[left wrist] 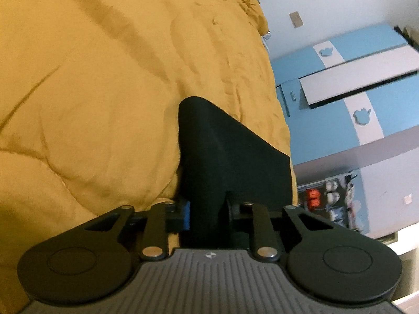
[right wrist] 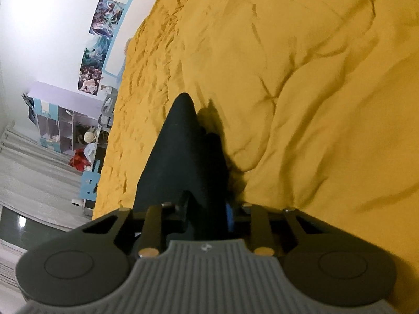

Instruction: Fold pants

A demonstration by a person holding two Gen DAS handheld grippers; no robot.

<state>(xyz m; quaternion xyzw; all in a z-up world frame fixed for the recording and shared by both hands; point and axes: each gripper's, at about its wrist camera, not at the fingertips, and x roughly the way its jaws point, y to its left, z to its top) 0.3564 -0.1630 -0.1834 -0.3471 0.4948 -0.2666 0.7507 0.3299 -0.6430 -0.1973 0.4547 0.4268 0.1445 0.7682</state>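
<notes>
The black pants are draped over a bed covered by a rumpled mustard-yellow quilt. In the left wrist view, the left tool is seen clamped on a bunch of the dark fabric, which rises between its jaws and spreads forward onto the quilt. In the right wrist view, the right tool is likewise closed on the pants, the cloth tapering away to a narrow point. A blue-and-white wardrobe is visible beyond the bed edge.
</notes>
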